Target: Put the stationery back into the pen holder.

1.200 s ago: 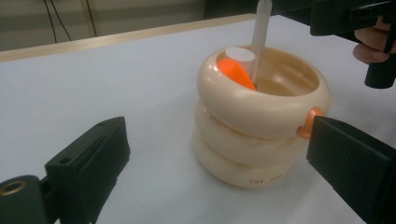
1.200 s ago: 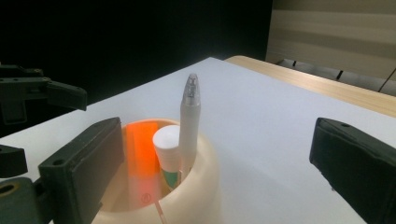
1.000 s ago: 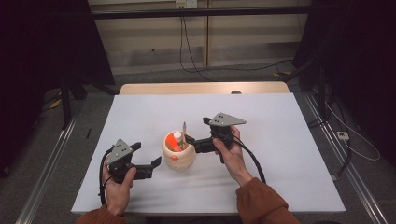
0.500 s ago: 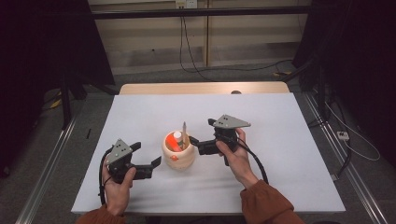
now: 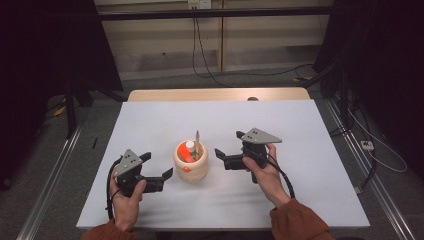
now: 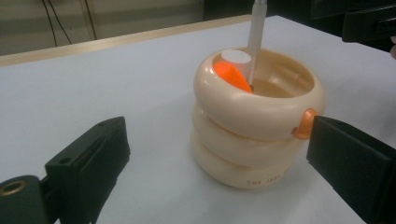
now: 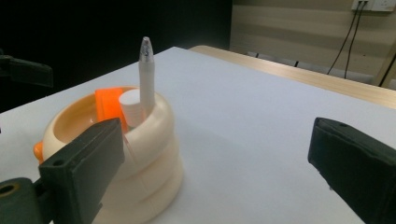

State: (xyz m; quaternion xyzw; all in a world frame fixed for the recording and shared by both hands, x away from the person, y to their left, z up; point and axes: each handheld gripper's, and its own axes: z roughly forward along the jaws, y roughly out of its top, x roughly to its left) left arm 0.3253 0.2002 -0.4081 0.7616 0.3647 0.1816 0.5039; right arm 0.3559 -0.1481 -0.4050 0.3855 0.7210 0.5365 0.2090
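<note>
On the white-topped bench (image 5: 320, 150), the left hand-held gripper (image 5: 159, 176) lies low at the near left, held by the person's left hand (image 5: 127, 197), a black cable looping from its back; its jaws stand released, wide apart and grasping nothing, and they point toward the holder. In the left gripper view the right-hand jaw sits just beside a small orange knob (image 6: 304, 124) on the holder's side, though whether they touch cannot be told, while the other jaw stands clear of it over bare bench. Just right of that gripper, near the middle of the bench, stands the cream-coloured, ribbed round pen holder made of three stacked rings (image 5: 191, 162), upright, with small dark lettering near its foot. Inside it an orange, flat plastic piece (image 6: 232, 76) leans against the wall beside a short white cylinder (image 6: 236, 57), and a slim pale pen with a grey tip (image 7: 146, 79) rises upright above the rim. Right of the holder, a little apart from it, the right hand-held gripper (image 5: 218, 152) is held above the bench by the person's right hand (image 5: 263, 172), a grey three-cornered plate on top; its jaws also stand released, spread wide and empty, aimed at the holder. An orange-brown sleeve (image 5: 300, 222) covers that forearm.
</note>
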